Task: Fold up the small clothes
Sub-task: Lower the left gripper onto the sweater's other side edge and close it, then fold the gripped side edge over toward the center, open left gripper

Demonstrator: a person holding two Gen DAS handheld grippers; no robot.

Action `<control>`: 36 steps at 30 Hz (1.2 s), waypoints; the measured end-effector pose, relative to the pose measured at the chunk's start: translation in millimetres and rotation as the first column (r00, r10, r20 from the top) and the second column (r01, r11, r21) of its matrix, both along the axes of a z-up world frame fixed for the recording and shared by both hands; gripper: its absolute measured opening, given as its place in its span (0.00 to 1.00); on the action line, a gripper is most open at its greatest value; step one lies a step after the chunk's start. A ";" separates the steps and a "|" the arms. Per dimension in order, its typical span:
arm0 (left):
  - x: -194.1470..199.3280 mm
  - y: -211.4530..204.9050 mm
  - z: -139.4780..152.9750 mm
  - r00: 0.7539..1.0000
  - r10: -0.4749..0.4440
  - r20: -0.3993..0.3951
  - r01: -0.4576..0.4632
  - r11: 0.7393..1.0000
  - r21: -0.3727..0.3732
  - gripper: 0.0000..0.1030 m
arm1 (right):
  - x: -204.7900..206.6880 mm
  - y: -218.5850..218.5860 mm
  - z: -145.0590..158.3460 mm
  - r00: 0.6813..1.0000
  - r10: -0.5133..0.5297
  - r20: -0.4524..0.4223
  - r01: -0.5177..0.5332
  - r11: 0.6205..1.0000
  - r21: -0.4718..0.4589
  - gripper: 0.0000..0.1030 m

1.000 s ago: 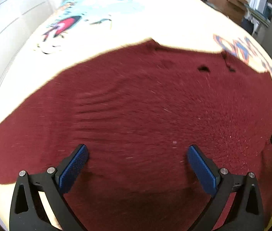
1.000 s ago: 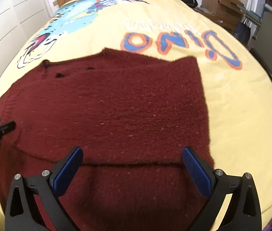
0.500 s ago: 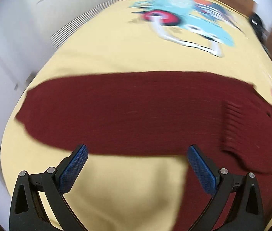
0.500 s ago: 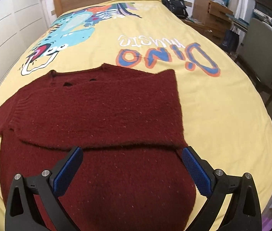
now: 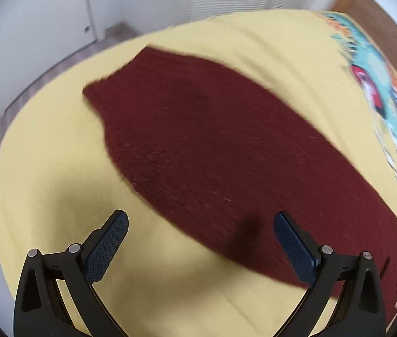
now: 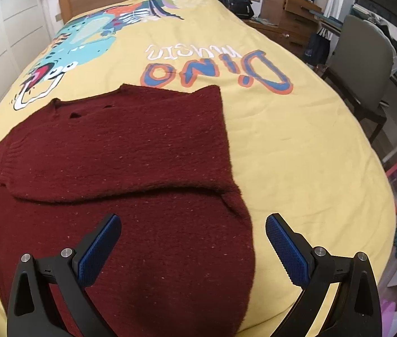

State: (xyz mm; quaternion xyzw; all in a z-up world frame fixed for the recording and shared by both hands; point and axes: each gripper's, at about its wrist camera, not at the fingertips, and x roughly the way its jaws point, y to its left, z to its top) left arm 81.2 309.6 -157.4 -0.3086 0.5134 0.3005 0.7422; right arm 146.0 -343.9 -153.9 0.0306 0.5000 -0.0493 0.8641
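sweater (image 6: pixel 119 168) flat mid-bed, right sleeve already folded across chest | left sleeve (image 5: pixel 212 146) outstretched toward bed's left edge, next fold | left claw (image 5: pixel 201 241) agape, empty, above sleeve | right claw (image 6: pixel 192 244) agape, empty, over hem

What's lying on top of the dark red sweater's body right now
One sleeve is folded across the sweater, covering its upper chest. The other sleeve lies spread on the yellow bedspread. Whatever lies beneath the fold is hidden.

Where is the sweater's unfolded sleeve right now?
In the left wrist view, the unfolded sleeve lies flat on the yellow bedspread, stretching ahead of the open left gripper.
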 end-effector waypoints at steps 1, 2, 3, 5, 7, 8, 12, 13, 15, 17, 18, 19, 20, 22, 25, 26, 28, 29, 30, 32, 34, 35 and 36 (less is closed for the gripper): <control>0.6 3.5 -5.1 1.000 0.006 -0.031 -0.007 1.000 -0.004 0.98 | 0.0 -0.1 0.9 1.000 0.002 0.000 -0.002 1.000 -0.004 1.00; 2.4 8.3 -8.4 0.999 0.005 -0.038 -0.006 1.000 -0.014 0.98 | 0.0 -0.2 2.0 1.000 0.004 0.001 -0.004 1.000 -0.007 1.00; -0.1 11.1 -10.2 1.000 0.003 -0.030 -0.004 1.000 -0.027 0.98 | 0.0 -0.2 2.8 1.000 0.005 0.001 -0.005 1.000 -0.008 1.00; -3.1 12.8 -10.3 1.000 0.001 -0.006 -0.001 0.999 -0.039 0.91 | 0.6 0.3 3.5 1.000 0.009 0.001 -0.009 1.000 -0.011 1.00; -3.0 12.9 -6.5 1.000 -0.013 0.014 0.014 0.999 -0.036 0.71 | 1.6 0.5 3.2 1.000 0.011 -0.001 -0.011 1.000 -0.012 1.00; -2.0 12.1 -2.9 0.999 -0.024 0.022 0.025 0.999 -0.030 0.55 | 1.9 0.9 2.9 1.000 0.012 -0.002 -0.012 1.000 -0.011 1.00; 6.0 13.0 10.3 0.995 -0.089 0.049 0.091 0.995 -0.033 0.13 | 4.3 2.8 0.6 1.000 0.018 -0.006 -0.018 1.000 -0.005 1.00; 8.0 12.0 15.5 0.993 -0.106 0.047 0.107 0.994 -0.026 0.13 | 5.3 3.7 -0.2 1.000 0.021 -0.008 -0.021 1.000 -0.004 1.00; 10.6 4.9 26.5 0.988 -0.151 0.033 0.150 0.989 0.019 0.13 | 7.8 5.7 -1.0 0.999 0.032 -0.011 -0.032 0.999 -0.001 1.00; 16.9 -10.0 44.7 0.976 -0.212 0.044 0.209 0.976 0.067 0.12 | 11.7 7.4 -1.9 0.999 0.043 -0.009 -0.043 0.999 0.011 1.00; 18.9 -15.9 49.7 0.972 -0.229 0.051 0.226 0.972 0.072 0.12 | 13.8 7.8 -2.2 0.999 0.044 -0.008 -0.044 0.999 0.020 1.00; 22.5 -26.3 57.2 0.961 -0.270 0.057 0.266 0.961 0.070 0.12 | 16.2 8.4 -3.1 0.999 0.043 -0.009 -0.042 0.999 0.027 1.00; 22.3 -35.3 62.8 0.954 -0.295 0.060 0.290 0.954 0.079 0.12 | 20.5 9.5 -5.0 0.999 0.042 -0.017 -0.042 0.999 0.033 1.00; 23.3 -62.1 78.7 0.932 -0.356 0.075 0.348 0.932 0.100 0.12 | 26.7 11.9 -8.5 0.998 0.045 -0.037 -0.043 0.998 0.046 1.00; 24.5 -104.8 96.4 0.897 -0.429 0.104 0.419 0.902 0.106 0.12 | 32.2 16.4 -7.8 0.998 0.053 -0.033 -0.050 0.996 0.077 1.00; 27.0 -120.1 104.4 0.881 -0.459 0.114 0.447 0.887 0.114 0.12 | 33.3 18.2 -7.1 0.998 0.057 -0.034 -0.054 0.995 0.079 1.00; 29.6 -150.4 115.9 0.843 -0.520 0.133 0.507 0.853 0.125 0.12 | 36.6 21.1 -6.2 0.997 0.069 -0.038 -0.065 0.995 0.080 1.00; 31.3 -164.3 123.0 0.825 -0.547 0.143 0.532 0.837 0.126 0.11 | 37.9 22.0 -4.9 0.997 0.074 -0.034 -0.071 0.994 0.080 1.00; 30.9 -175.4 127.5 0.809 -0.567 0.155 0.553 0.824 0.125 0.11 | 38.7 22.8 -2.9 0.996 0.080 -0.026 -0.077 0.994 0.083 1.00; 36.5 -206.0 139.1 0.767 -0.615 0.183 0.601 0.789 0.130 0.11 | 41.5 22.8 0.8 0.996 0.087 -0.017 -0.086 0.993 0.079 1.00; 49.1 -242.7 148.4 0.716 -0.667 0.208 0.652 0.745 0.142 0.11 | 45.6 19.7 4.4 0.996 0.090 -0.012 -0.089 0.993 0.079 1.00; 48.9 -258.6 151.5 0.694 -0.686 0.216 0.673 0.726 0.144 0.11 | 47.7 16.2 5.9 0.996 0.084 -0.011 -0.083 0.993 0.081 1.00; 47.6 -278.8 157.1 0.667 -0.709 0.230 0.697 0.703 0.145 0.11 | 49.5 12.6 7.0 0.997 0.076 -0.012 -0.075 0.994 0.086 1.00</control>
